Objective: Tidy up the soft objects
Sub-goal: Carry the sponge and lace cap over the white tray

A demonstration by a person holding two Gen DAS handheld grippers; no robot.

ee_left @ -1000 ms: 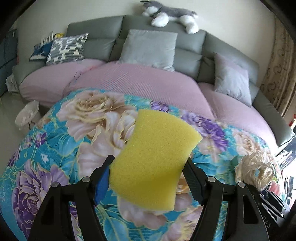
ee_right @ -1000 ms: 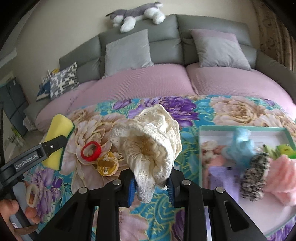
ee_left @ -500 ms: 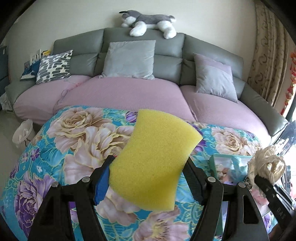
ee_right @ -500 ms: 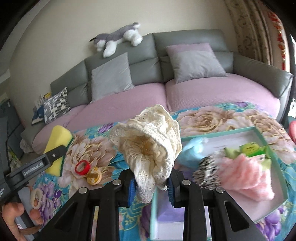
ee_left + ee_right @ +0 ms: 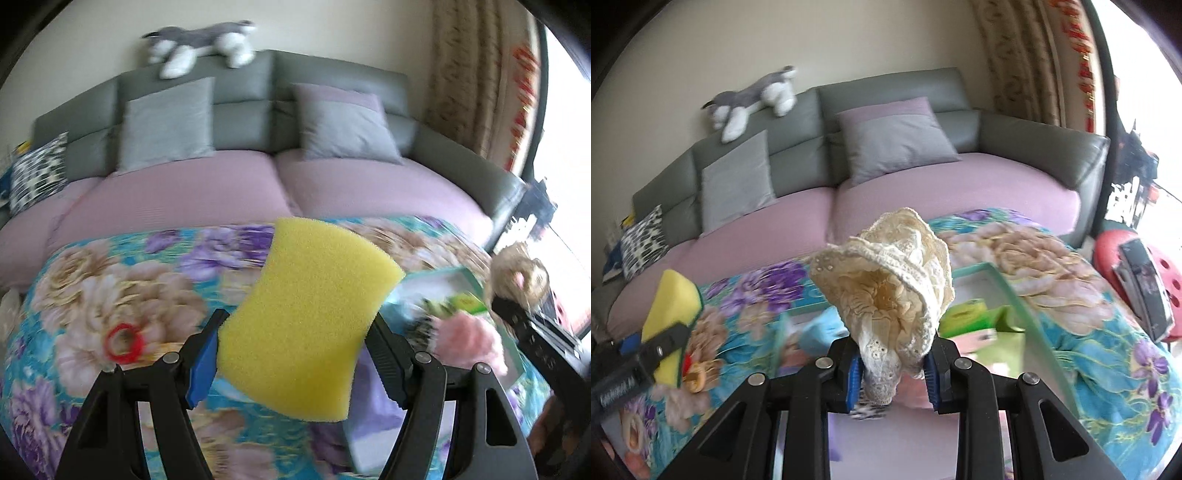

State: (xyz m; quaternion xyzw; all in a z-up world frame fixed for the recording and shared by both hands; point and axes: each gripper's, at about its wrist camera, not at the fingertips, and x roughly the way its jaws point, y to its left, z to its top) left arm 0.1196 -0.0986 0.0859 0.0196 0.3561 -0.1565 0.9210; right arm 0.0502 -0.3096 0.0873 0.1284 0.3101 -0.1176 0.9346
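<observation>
While left tongs (image 5: 291, 354) clench sponge (image 5: 310, 317), right tongs' (image 5: 892, 369) lace (image 5: 890, 280) hides box (image 5: 1015, 295).

Left gripper (image 5: 295, 354) angled downward, jaws set wide and pressed on both sides of a yellow sponge (image 5: 310, 317), held tilted. Right gripper (image 5: 892, 373) likewise pitched down, jaws narrower, pinching the lower end of a cream lace cloth (image 5: 890, 280).

Grey sofa (image 5: 258, 85), curtain (image 5: 1027, 62), probably daylight.
</observation>
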